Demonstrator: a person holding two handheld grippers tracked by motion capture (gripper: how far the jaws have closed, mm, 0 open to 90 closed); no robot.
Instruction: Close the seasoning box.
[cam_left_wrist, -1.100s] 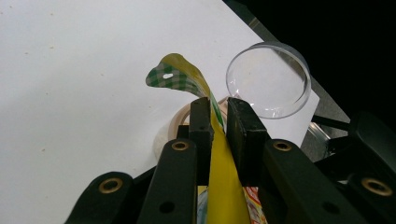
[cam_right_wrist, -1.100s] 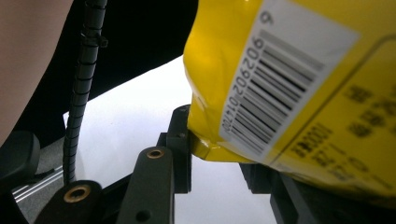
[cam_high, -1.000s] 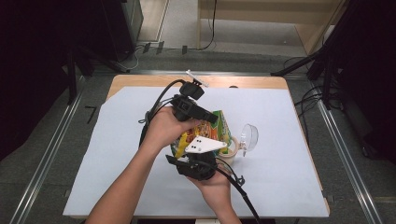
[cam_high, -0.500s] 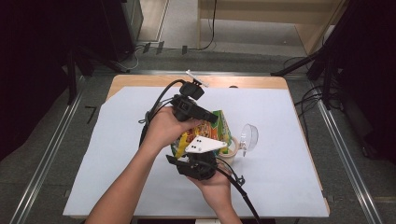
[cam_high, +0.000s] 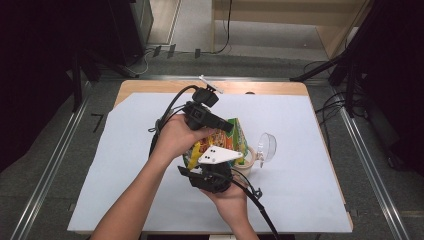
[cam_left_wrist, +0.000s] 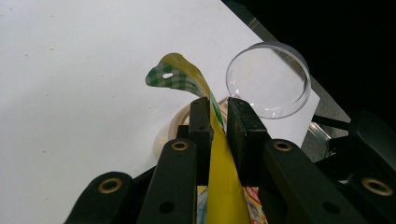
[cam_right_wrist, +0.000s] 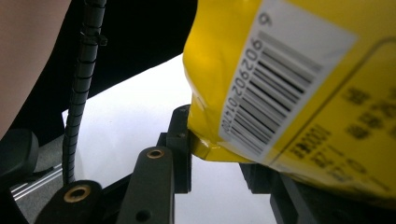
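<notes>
left gripper (cam_left_wrist: 218, 119) clamped on snack bag (cam_high: 227, 137) top edge | right gripper (cam_right_wrist: 215, 149) gripping bag's bottom corner | clear cup (cam_high: 266, 146) at bag's 3 o'clock on worktop (cam_high: 125, 165)

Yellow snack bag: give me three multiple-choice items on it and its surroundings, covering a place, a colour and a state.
1. Where does the clear lid lie?
A. to the right of the snack bag in the high view
B. at the table's left edge
C. on the floor

2. What colour checks mark the bag's top flap?
A. red and black
B. green and white
C. blue and orange

3. How does the left tool stand?
A. wide open above the bag
B. lying on the table
C. shut on the bag

Key: 1 A, the lid sits just right of the bag; 2 B, the flap shows green checks; 3 C, both jaws pinch the yellow film.
</notes>
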